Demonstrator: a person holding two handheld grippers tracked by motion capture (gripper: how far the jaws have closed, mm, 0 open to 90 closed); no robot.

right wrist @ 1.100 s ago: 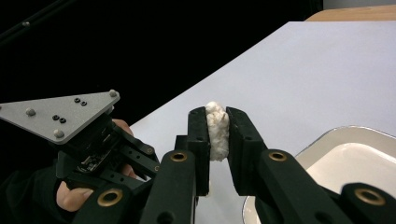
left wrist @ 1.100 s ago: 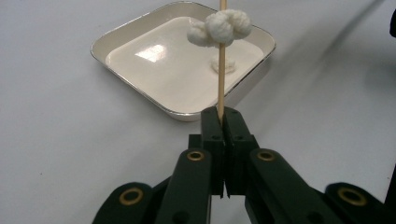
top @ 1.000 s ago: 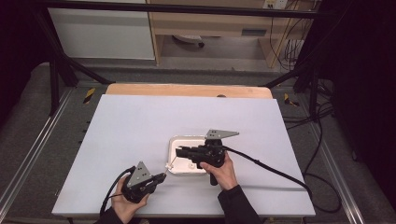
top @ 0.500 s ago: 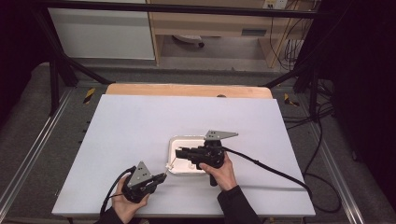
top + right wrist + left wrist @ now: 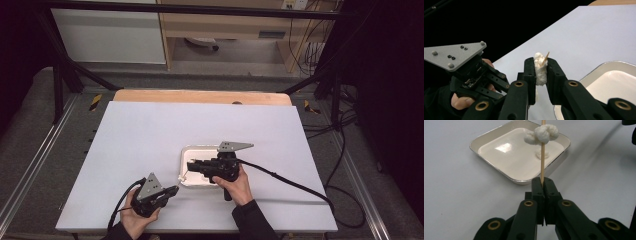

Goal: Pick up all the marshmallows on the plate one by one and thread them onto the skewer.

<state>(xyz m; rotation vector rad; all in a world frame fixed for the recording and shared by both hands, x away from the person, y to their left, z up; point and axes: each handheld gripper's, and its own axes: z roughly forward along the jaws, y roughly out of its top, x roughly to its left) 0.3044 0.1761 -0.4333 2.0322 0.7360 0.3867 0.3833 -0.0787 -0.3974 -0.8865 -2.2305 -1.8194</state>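
My left gripper (image 5: 543, 180) is shut on the lower end of a thin wooden skewer (image 5: 542, 162) that stands upright from its jaws. Several white puffy pieces (image 5: 541, 134) are threaded on the skewer, above a white square tray (image 5: 506, 153). One more white piece (image 5: 541, 153) lies in the tray. My right gripper (image 5: 541, 62) is shut on another white piece (image 5: 540, 70), and the skewer's pointed tip (image 5: 546, 56) pokes out of it. In the high view, the left gripper (image 5: 174, 189) sits at the tray's near left corner and the right gripper (image 5: 190, 167) hangs over the tray (image 5: 197, 152).
The tray rests on a white table sheet (image 5: 150, 135) with open room to the left and behind. The right gripper's black cable (image 5: 290, 182) trails across the table to the right. A wooden table edge (image 5: 200, 96) runs along the back.
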